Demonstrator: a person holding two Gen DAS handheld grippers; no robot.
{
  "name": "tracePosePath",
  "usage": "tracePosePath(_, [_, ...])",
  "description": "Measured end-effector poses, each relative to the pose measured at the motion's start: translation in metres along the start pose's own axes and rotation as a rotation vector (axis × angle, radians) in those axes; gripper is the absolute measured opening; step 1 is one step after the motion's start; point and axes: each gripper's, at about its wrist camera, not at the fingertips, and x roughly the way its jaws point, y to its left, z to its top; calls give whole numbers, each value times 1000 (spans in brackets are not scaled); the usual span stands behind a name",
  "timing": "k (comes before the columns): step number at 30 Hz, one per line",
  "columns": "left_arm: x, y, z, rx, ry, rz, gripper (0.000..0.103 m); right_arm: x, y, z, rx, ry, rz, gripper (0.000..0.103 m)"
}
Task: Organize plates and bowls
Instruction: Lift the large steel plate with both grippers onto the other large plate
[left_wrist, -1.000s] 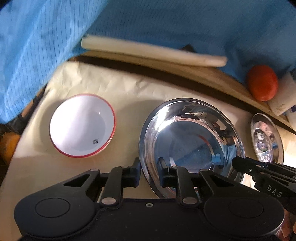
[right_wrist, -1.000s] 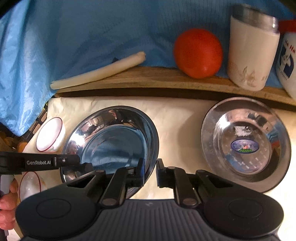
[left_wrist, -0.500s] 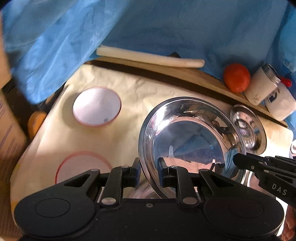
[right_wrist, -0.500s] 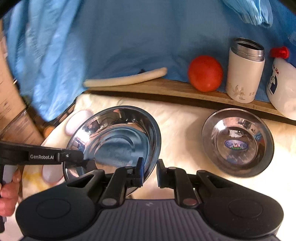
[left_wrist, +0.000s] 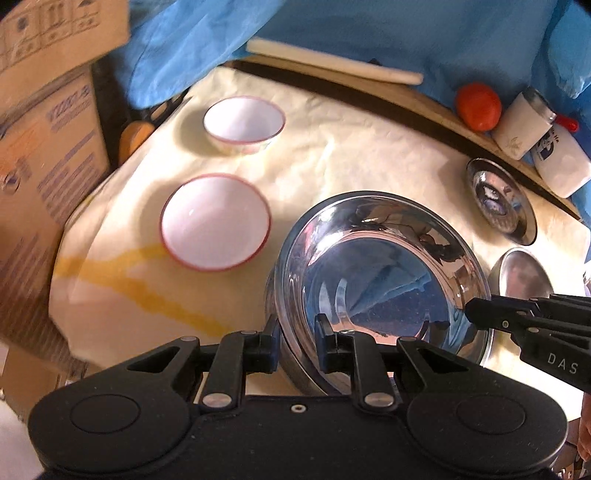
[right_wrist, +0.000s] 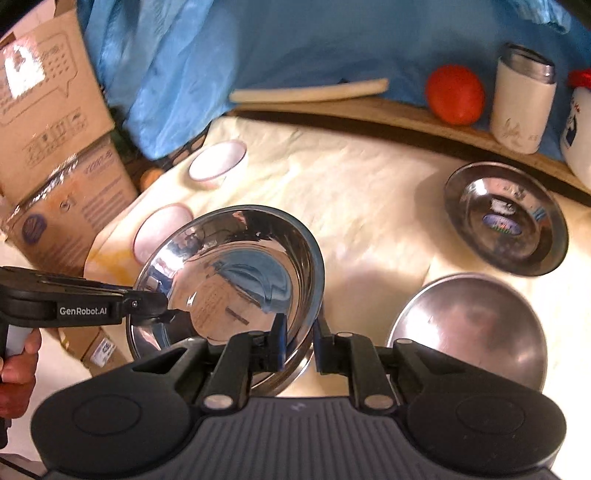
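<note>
Big shiny round steel bowl (left_wrist: 380, 280) held up over the cream cloth (left_wrist: 332, 155), left claw (left_wrist: 295, 341) pinching its near rim, right claw (right_wrist: 298, 345) pinching the other rim, two white red-edged bowls (left_wrist: 216, 221) resting nearby

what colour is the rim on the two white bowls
A thin red rim on each white bowl; clearest in the left wrist view.

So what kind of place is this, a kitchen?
Probably a makeshift home setup, not a proper kitchen: steel bowl and dishes on a cloth-covered table, a blue sheet as backdrop, cardboard boxes stacked alongside.
</note>
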Motion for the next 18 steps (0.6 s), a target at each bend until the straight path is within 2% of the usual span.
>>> tracePosePath(9, [6, 9, -14, -4, 36, 27, 20, 14, 14, -8, -18, 53, -1, 17])
tracePosePath(18, [17, 5, -12, 29, 30, 41, 20, 23, 18, -4, -34, 56, -37, 17])
